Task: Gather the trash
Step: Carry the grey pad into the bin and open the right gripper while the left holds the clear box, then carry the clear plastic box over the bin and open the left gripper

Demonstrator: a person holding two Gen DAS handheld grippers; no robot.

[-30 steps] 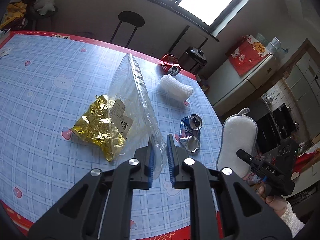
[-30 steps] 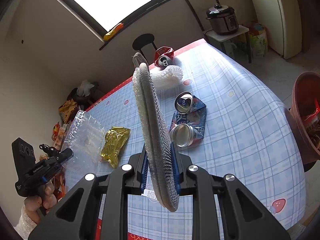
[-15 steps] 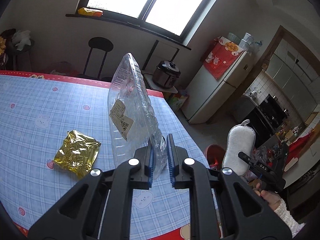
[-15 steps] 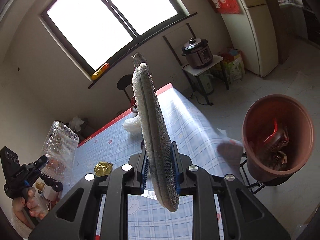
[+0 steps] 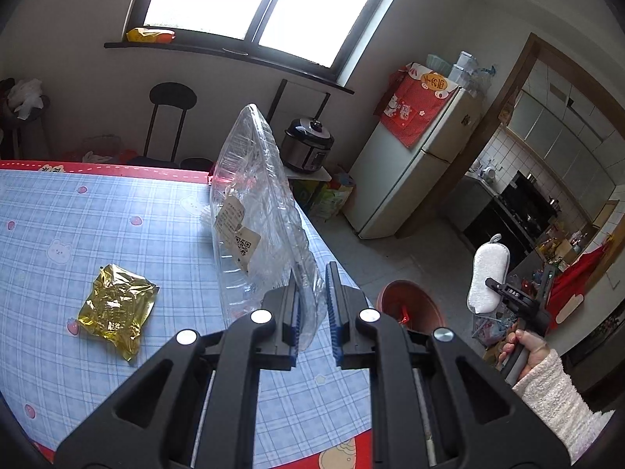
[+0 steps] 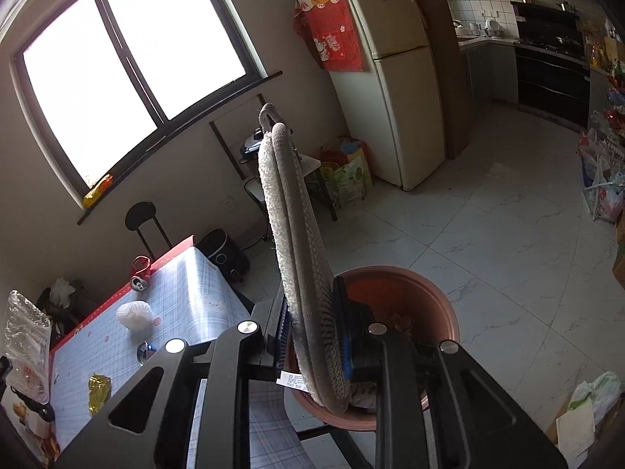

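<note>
My left gripper [image 5: 312, 305] is shut on a clear plastic clamshell box [image 5: 254, 211] and holds it upright above the blue checked table [image 5: 117, 219]. My right gripper [image 6: 316, 332] is shut on a flat white-and-grey sponge pad [image 6: 293, 242], held on edge over the brown trash bin [image 6: 422, 305]. The bin also shows on the floor in the left wrist view [image 5: 410, 306], with the pad [image 5: 488, 273] above and right of it. A gold foil wrapper [image 5: 115, 306] lies on the table.
A crushed red can [image 6: 140, 273], a white foam net [image 6: 134, 314] and a blue can [image 6: 145, 349] lie on the table. A fridge [image 6: 390, 90], a rice cooker [image 5: 308, 144] on a stand and a black stool [image 5: 172, 117] stand around.
Both grippers have swung right, away from the table. The right one with the pad now hangs over the bin. The left one has lifted the clamshell box higher.
</note>
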